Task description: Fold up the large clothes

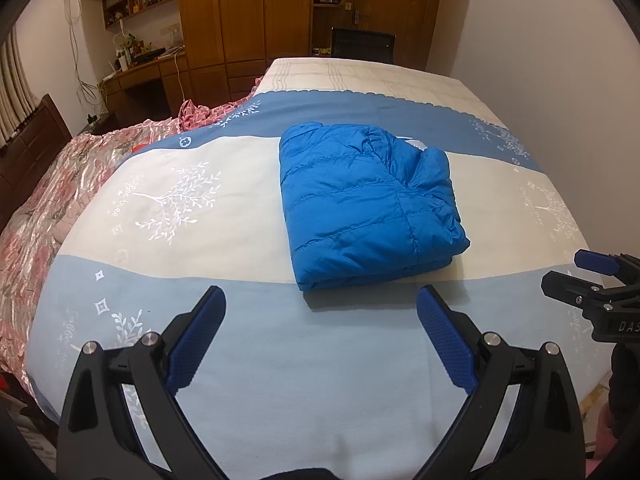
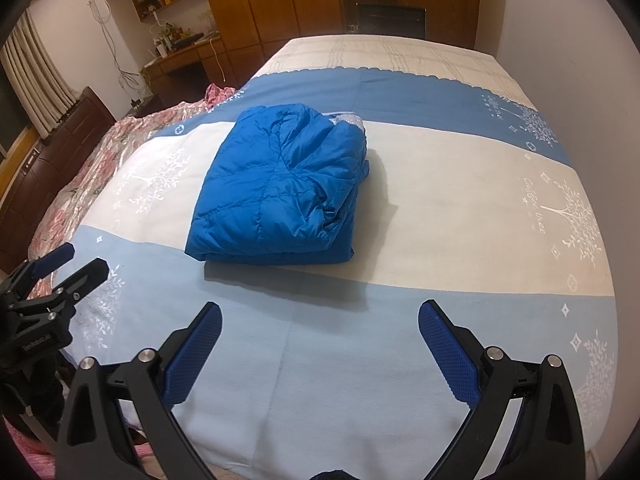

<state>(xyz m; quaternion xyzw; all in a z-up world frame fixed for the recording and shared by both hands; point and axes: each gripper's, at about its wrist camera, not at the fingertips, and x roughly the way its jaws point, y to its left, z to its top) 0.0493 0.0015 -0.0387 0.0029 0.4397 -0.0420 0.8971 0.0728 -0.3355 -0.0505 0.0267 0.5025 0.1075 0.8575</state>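
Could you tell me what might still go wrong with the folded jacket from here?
1. The jacket is puffy, and its right side looks bunched rather than flat, so the fold may spring open.
2. Both grippers, left and right, are open and clear of it; nothing holds the fold down.

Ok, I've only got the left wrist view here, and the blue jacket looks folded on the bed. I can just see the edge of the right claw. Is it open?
Observer: Yes. The right claw is open, with its pads wide apart and nothing between them, short of the blue jacket.
Operator: And is the jacket's right side tidy?
Observer: Not quite. The right wrist view shows a puffy fold bulging there, with lower layers peeking out beneath it.
Operator: Where's my left claw from that side?
Observer: The left claw is off to the jacket's left, above the pale blue band of the bed cover and clear of the jacket.
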